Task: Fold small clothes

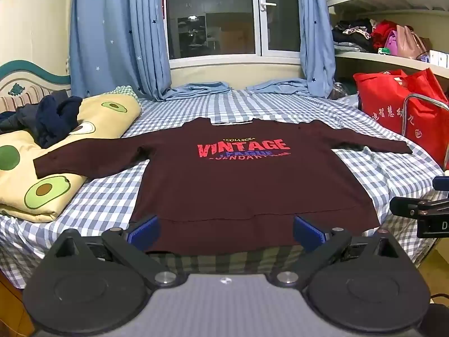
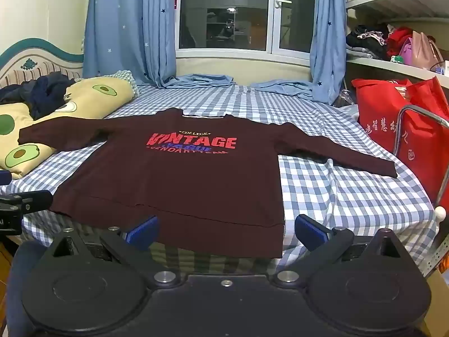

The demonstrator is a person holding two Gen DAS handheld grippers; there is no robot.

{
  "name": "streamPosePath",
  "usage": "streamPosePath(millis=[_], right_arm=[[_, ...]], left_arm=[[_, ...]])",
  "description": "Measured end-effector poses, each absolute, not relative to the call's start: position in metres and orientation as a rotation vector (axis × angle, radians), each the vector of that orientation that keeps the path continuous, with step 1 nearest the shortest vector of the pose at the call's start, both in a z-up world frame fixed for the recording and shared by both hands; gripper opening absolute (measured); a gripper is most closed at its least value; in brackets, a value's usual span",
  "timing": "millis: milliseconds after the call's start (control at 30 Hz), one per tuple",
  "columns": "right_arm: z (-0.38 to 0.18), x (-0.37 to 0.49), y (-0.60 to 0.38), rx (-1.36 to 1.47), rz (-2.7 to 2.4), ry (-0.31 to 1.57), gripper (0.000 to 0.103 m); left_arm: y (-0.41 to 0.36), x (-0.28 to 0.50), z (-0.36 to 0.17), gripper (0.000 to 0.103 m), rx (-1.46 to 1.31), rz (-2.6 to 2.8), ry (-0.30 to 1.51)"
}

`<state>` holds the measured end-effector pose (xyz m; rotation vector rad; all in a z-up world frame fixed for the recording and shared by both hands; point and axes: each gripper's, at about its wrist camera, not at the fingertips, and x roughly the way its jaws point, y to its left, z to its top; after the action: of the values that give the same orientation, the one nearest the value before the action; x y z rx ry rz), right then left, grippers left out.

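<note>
A dark maroon long-sleeved sweatshirt (image 1: 241,185) (image 2: 179,179) with red "VINTAGE" lettering lies flat and face up on the checked bed, both sleeves spread out sideways. My left gripper (image 1: 226,231) hangs over the near hem with its blue pads wide open and nothing between them. My right gripper (image 2: 226,231) is also open, above the hem near the sweatshirt's right bottom corner (image 2: 277,241). The left sleeve cuff (image 1: 42,167) rests on the avocado quilt. Part of the right gripper (image 1: 421,210) shows at the right edge of the left wrist view.
A folded avocado-print quilt (image 1: 56,174) with dark clothes (image 1: 53,118) on it lies at the left. Red bags (image 2: 401,129) and a metal rail (image 2: 421,140) stand at the right. The blue-and-white checked sheet (image 2: 336,191) covers the bed. Blue curtains (image 1: 118,33) and a window are behind.
</note>
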<state>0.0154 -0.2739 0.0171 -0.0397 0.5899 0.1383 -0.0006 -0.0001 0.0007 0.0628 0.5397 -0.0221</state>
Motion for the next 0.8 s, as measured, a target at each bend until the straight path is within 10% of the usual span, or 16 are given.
streamPosePath(millis=[800], right_arm=[[0.0183,0.0115,-0.2723,-0.056,0.136,0.575,0.102]], left_arm=[[0.0025,-0.0018,-0.0031,0.102,0.079,-0.018,0.555]])
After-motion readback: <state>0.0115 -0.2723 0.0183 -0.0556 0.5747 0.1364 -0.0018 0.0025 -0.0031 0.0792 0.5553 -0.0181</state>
